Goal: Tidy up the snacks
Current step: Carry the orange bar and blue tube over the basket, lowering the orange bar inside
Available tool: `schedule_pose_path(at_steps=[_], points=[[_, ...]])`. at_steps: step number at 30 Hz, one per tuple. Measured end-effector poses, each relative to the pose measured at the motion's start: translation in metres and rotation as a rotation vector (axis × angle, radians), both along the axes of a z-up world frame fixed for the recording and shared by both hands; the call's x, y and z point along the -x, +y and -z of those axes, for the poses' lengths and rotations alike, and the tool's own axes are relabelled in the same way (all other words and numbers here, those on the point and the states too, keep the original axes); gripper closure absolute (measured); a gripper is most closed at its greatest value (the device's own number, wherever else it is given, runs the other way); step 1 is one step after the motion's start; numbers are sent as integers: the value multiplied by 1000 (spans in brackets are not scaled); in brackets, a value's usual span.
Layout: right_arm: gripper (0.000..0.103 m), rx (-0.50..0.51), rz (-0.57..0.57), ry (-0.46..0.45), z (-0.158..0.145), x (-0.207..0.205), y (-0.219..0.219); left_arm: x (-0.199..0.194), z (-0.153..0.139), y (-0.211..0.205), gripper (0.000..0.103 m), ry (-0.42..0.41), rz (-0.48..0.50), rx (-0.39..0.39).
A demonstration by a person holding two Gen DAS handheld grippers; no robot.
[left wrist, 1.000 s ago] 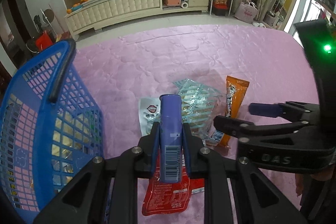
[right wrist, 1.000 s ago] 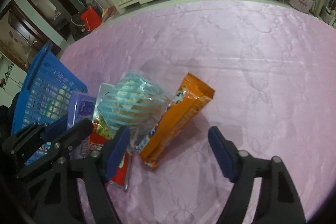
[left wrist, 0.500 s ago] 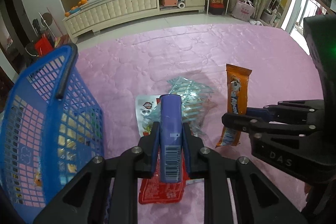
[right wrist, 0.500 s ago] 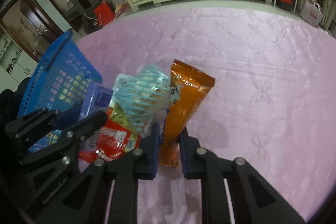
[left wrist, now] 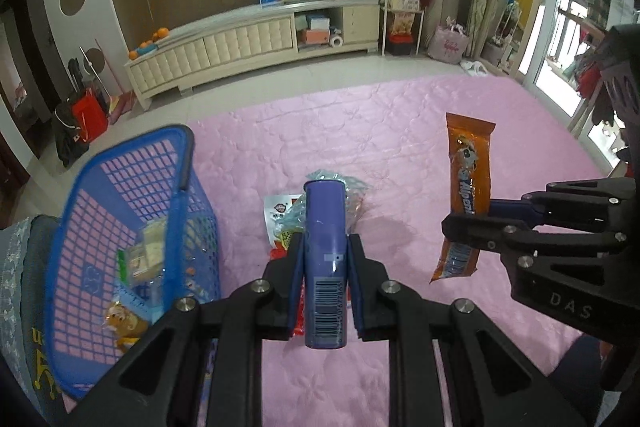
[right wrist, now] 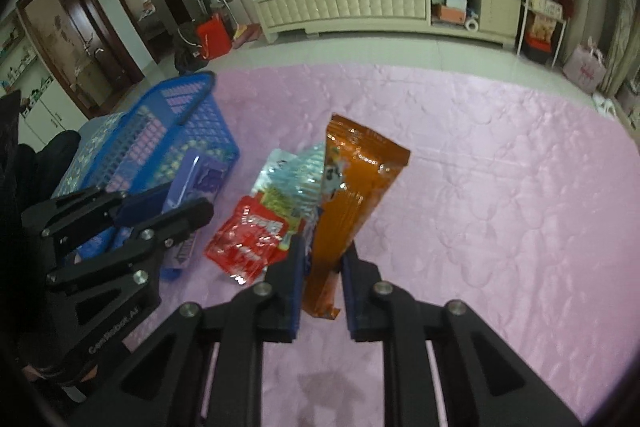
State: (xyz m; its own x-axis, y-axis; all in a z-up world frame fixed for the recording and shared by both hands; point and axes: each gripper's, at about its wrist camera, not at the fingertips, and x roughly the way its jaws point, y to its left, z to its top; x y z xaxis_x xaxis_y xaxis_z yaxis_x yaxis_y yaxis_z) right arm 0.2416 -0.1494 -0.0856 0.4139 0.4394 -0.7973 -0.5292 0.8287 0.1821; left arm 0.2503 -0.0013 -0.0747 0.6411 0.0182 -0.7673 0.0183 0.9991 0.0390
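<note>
My left gripper (left wrist: 325, 247) is shut on a purple snack box (left wrist: 323, 223), held upright above the pink quilt. To its right, my right gripper (left wrist: 468, 223) is shut on the lower part of a long orange snack packet (left wrist: 469, 163), which hangs clear of the quilt. The right wrist view shows the same orange packet (right wrist: 352, 195) between that gripper's (right wrist: 322, 259) pads, with the left gripper (right wrist: 188, 203) and purple box (right wrist: 200, 179) at its left. A blue mesh basket (left wrist: 176, 187) with several snacks inside stands left of both.
A red packet (right wrist: 248, 243), a teal see-through packet (right wrist: 304, 171) and a white packet (left wrist: 276, 211) lie together on the pink quilt (left wrist: 360, 131) below the grippers. A cream cabinet (left wrist: 240, 47) lines the far wall. The quilt stretches wide to the right.
The right gripper closed on the orange packet and lifted it off the quilt. The left gripper rose with the purple box still in it, and the basket's inside came into view.
</note>
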Motion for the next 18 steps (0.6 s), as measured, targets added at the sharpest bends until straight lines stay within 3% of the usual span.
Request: schedule_pose_path(at_steps=[9,18], points=[[82,30,-62,-140,-55,56,14,51,-45,13,85,-83,52,7],[82,48,-129,-215,-82,90,55,100,-76,64,85,-150,44,15]])
